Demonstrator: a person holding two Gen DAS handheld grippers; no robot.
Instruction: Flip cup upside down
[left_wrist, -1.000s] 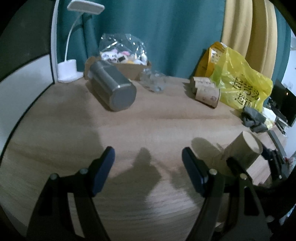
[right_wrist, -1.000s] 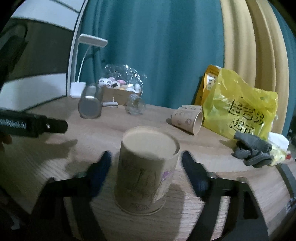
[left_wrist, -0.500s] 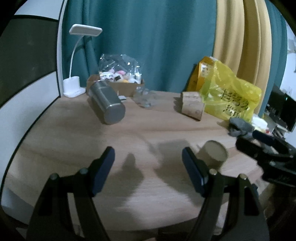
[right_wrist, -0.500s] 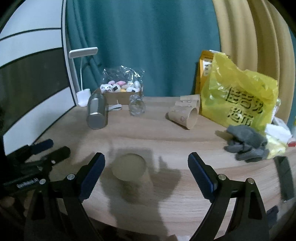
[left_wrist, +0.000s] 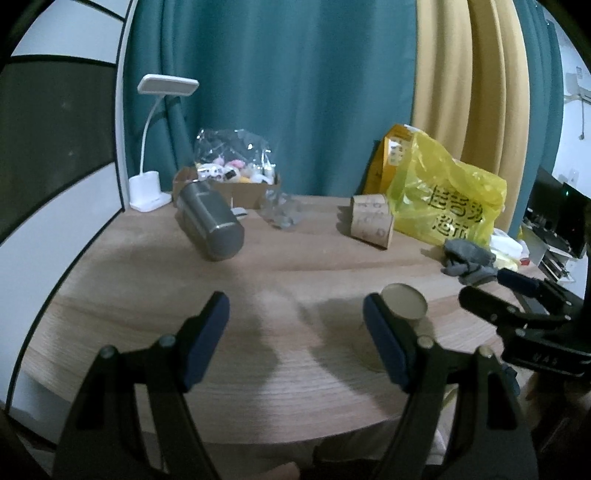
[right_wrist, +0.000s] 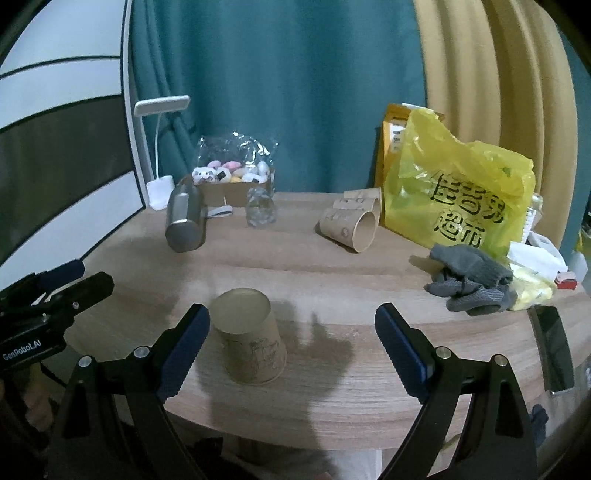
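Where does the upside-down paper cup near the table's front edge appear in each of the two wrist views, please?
Left wrist view: the paper cup sits lower right, partly hidden behind the left gripper's right-side finger.
Right wrist view: the cup stands lower centre-left, just beside the right gripper's left-side finger.
Shared landmark: the yellow plastic bag at the back right of the table in both.

Steel tumbler (right_wrist: 184, 221) on side, yellow bag (right_wrist: 461, 192), grey gloves (right_wrist: 469, 277), desk lamp (right_wrist: 159, 147), toppled paper cups (right_wrist: 351, 225).
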